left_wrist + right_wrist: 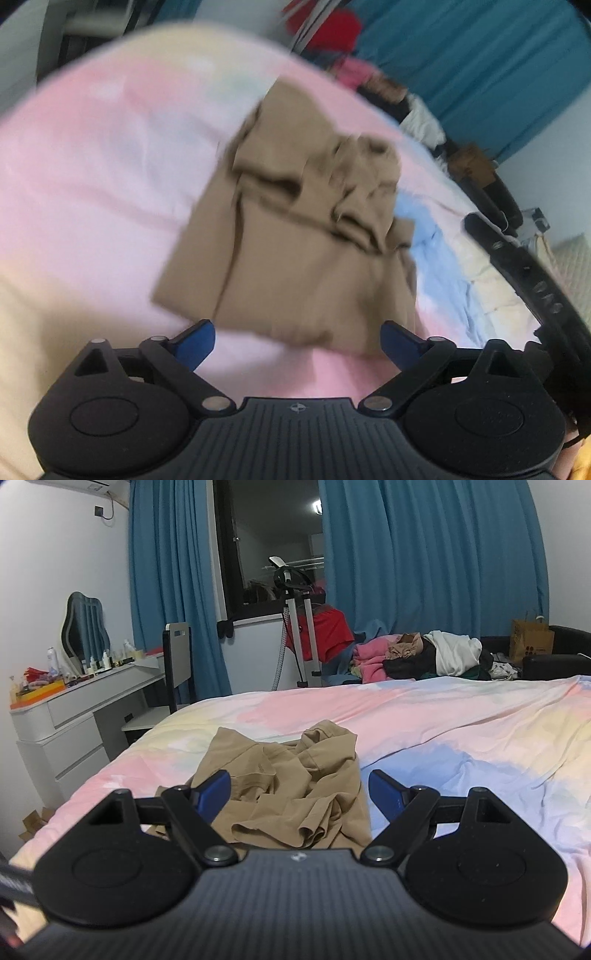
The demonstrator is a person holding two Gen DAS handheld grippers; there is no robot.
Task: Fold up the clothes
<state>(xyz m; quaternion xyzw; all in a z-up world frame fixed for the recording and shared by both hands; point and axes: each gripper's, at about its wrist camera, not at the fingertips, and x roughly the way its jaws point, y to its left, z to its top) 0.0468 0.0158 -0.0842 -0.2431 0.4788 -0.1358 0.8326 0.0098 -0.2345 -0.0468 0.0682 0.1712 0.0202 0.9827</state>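
A tan garment (303,236) lies partly folded and rumpled on the pastel pink, blue and yellow bedsheet (103,177). My left gripper (297,341) is open and empty, hovering just short of the garment's near edge; this view is motion-blurred. In the right wrist view the same tan garment (291,779) lies bunched on the bedsheet (461,731). My right gripper (299,794) is open and empty, its blue fingers on either side of the garment's near part, above it.
A pile of mixed clothes (424,657) lies at the far side of the bed. A white dresser (74,716) with bottles stands at left, with a chair (177,664) beside it. A garment steamer stand (299,627) and blue curtains (424,554) are behind. The other gripper's black arm (524,273) crosses at right.
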